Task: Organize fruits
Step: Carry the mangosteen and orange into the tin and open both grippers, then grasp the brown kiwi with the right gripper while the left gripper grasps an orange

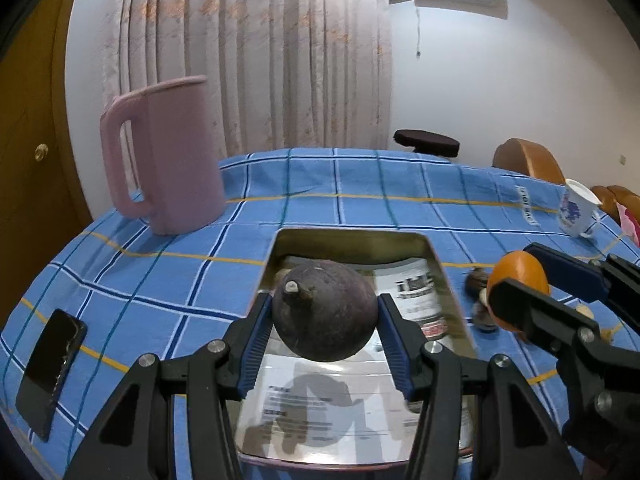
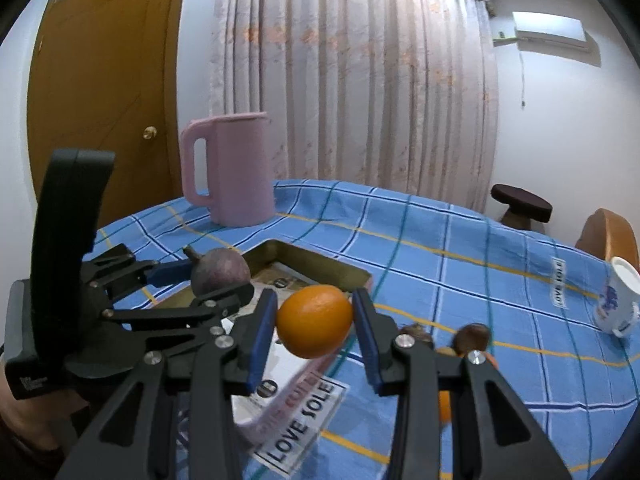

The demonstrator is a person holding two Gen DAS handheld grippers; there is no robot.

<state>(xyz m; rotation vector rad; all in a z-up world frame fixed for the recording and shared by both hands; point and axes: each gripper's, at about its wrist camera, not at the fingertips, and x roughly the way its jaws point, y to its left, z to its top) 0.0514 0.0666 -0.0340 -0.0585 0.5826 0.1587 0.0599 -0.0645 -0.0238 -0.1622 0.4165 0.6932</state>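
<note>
Readable: "LOVE SOLE" in black capitals on a white label [image 2: 301,425] sewn to the blue checked tablecloth [image 2: 460,248], near edge, right wrist view. Same words on a second white label [image 2: 557,283] farther right on the cloth, running vertically. Left wrist view: that second label [image 1: 525,208] seen edge-on, letters too distorted to read. Printed paper [image 1: 416,296] lining the metal tray [image 1: 352,236]: dark blocks and lines of text, illegible. White mug [image 2: 616,304] with blue print, not legible.

Small brown fruits [image 2: 472,338] beside the tray [image 2: 320,266] are blurred.
</note>
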